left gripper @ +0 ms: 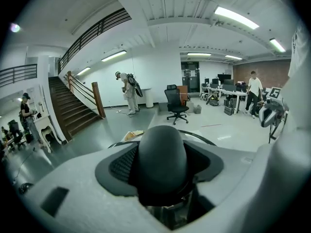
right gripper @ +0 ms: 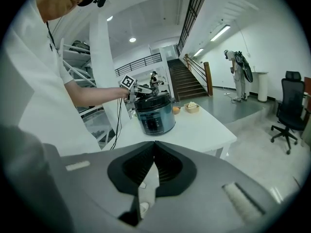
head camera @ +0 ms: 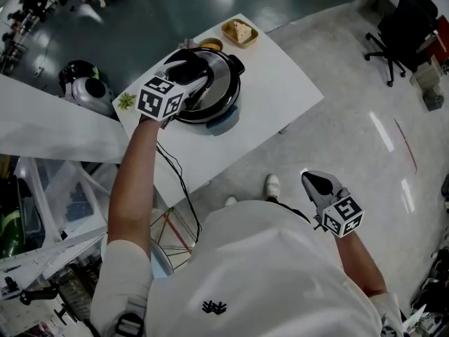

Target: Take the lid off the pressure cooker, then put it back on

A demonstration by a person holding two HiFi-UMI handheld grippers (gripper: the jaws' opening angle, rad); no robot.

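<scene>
The pressure cooker (head camera: 223, 90) stands on the white table (head camera: 280, 100), with its steel lid (head camera: 226, 76) sitting on the pot. My left gripper (head camera: 189, 72) reaches over the lid, and its jaws are closed around the black lid handle (left gripper: 163, 161), which fills the gap between the pads in the left gripper view. My right gripper (head camera: 313, 182) hangs off to the right of the table, over the floor, with nothing in it. Its pads (right gripper: 146, 176) meet at the tips. The right gripper view shows the dark blue cooker (right gripper: 155, 114) from the side, across the table.
A small tray of food (head camera: 240, 31) and an orange bowl (head camera: 210, 45) sit behind the cooker. A green sprig (head camera: 126, 101) lies at the table's left corner. The power cable (head camera: 175, 170) hangs off the near edge. An office chair (head camera: 396, 37) stands far right.
</scene>
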